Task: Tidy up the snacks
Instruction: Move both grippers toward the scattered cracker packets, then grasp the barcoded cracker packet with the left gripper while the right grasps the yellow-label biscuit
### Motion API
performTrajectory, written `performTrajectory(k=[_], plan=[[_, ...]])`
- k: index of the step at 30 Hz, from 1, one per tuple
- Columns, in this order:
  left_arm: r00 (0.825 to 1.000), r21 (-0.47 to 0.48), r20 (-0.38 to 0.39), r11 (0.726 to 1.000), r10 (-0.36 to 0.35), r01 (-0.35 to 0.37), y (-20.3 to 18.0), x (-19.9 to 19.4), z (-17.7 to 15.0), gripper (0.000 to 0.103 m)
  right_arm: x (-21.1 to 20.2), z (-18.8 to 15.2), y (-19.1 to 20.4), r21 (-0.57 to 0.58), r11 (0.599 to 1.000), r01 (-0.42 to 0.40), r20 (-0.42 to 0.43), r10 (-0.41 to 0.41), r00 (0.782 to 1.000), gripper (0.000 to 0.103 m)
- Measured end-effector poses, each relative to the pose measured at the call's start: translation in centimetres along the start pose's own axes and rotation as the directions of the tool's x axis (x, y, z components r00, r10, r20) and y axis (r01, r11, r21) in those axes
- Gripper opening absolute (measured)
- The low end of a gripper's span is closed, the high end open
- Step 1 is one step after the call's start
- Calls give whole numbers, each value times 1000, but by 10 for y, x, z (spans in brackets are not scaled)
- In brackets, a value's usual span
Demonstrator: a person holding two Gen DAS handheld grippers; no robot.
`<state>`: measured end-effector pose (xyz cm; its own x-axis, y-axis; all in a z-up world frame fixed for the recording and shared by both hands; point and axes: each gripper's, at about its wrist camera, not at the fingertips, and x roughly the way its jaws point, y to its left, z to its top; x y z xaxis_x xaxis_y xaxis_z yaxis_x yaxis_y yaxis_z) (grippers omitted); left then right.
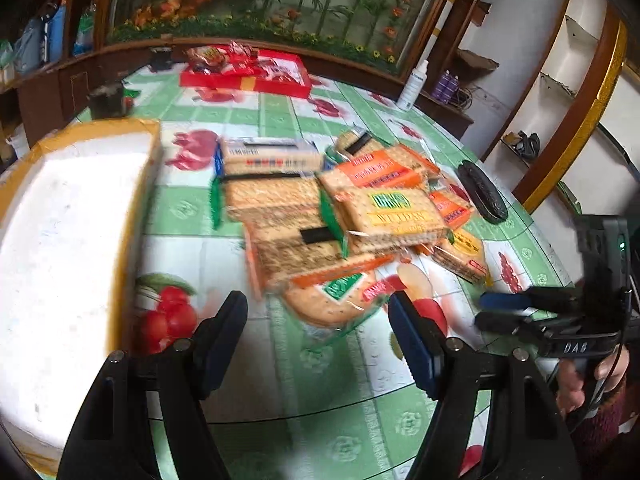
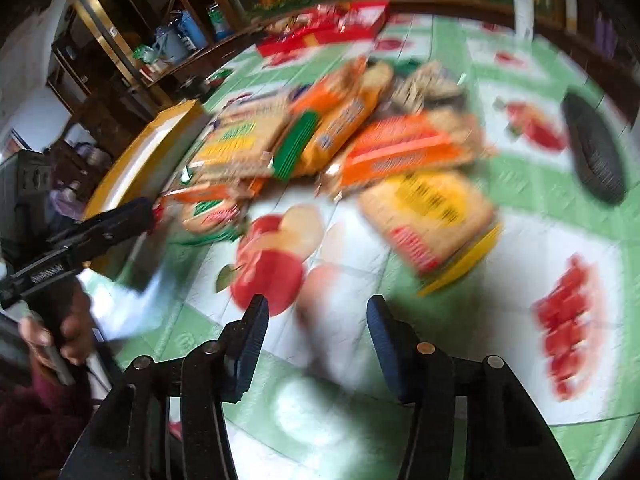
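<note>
Left wrist view: left gripper (image 1: 318, 312) and right gripper (image 2: 318, 316) jaws both parted, empty, near cracker packs (image 1: 336, 208).

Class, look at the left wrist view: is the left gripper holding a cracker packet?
No. The left gripper is empty, with only tablecloth between its fingers, short of the cracker packets.
</note>
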<state>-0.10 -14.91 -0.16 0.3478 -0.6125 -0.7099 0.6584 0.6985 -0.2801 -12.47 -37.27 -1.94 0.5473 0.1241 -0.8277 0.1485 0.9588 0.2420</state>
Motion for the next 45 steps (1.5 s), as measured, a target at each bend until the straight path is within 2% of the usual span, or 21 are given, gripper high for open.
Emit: performTrajectory(k=[2, 4, 7, 9, 10, 14, 16, 18, 20, 22, 25, 27, 30, 33, 34, 35, 36, 39, 42, 44, 45], plan=[[1000, 3, 5, 1000, 18, -18, 3, 0, 3, 73, -4, 9, -8, -22, 998, 67, 37, -66, 997, 62], [1000, 5, -3, 1000, 30, -30, 4, 2, 8, 73, -10, 18, -27, 23, 997, 80, 56, -81, 995, 69], [999, 27, 14, 998, 48, -48, 4, 2, 19, 73, -11, 29, -54, 103, 995, 3, 79, -11, 997, 71], [999, 48, 20, 998, 31, -32, 2, 7, 31, 86, -9, 37, -64, 134, 991, -4, 108, -11, 994, 80], [999, 50, 20, 998, 38, -39, 2, 11, 35, 88, -4, 42, -70, 157, 988, 5, 115, -23, 993, 83], [999, 61, -26, 998, 18, -16, -1, 41, 53, 88, 18, 51, -85, 213, 972, -99, 107, 78, 991, 83], [997, 74, -71, 997, -17, 22, -4, 54, 54, 88, 25, 47, -87, 238, 953, -187, 82, 173, 982, 84], [997, 109, -68, 994, -19, 27, -11, 50, 49, 89, 23, 39, -80, 218, 946, -238, 66, 229, 971, 85], [992, 148, -108, 986, -58, 74, -18, 47, 42, 89, 22, 29, -66, 163, 951, -263, 23, 263, 965, 87], [990, 232, -127, 969, -59, 87, -33, 37, 26, 89, 19, 18, -51, 119, 953, -279, -8, 281, 960, 88], [995, 314, -97, 947, -33, 62, -46, 25, 15, 89, 18, 10, -32, 53, 973, -224, -28, 226, 974, 88], [998, 340, -52, 940, 40, -20, -46, 21, 19, 89, 17, 10, -27, 56, 984, -168, -22, 170, 985, 88], [990, 330, 25, 934, 138, -139, -35, 22, 38, 89, 16, 12, -21, 67, 989, -132, -11, 133, 991, 88], [992, 320, -34, 941, 125, -108, -24, 43, 55, 90, 16, 12, -10, 31, 996, -84, -8, 84, 996, 88], [993, 313, -71, 947, 98, -71, -21, 50, 58, 94, 18, 12, -6, 23, 998, -57, -9, 57, 998, 88], [991, 313, -122, 950, 51, -10, -21, 57, 61, 94, 17, 10, -7, 22, 999, -50, -9, 50, 999, 88], [989, 316, -142, 949, 35, 12, -21, 61, 61, 94, 17, 9, -7, 19, 999, -47, -7, 47, 999, 89], [982, 375, -180, 927, 64, 9, -31, 64, 46, 94, 18, 6, -6, 17, 999, -38, -12, 39, 999, 89], [983, 447, -162, 895, 85, -4, -50, 57, 25, 94, 19, 1, -3, 0, 1000, -9, -24, 9, 1000, 89], [983, 447, -167, 895, 75, 8, -56, 50, 17, 93, 22, 2, 1, -12, 1000, 25, -29, -25, 999, 89], [983, 437, -171, 899, 63, 18, -59, 48, 17, 89, 24, 4, 2, -12, 999, 46, -32, -46, 998, 89]])
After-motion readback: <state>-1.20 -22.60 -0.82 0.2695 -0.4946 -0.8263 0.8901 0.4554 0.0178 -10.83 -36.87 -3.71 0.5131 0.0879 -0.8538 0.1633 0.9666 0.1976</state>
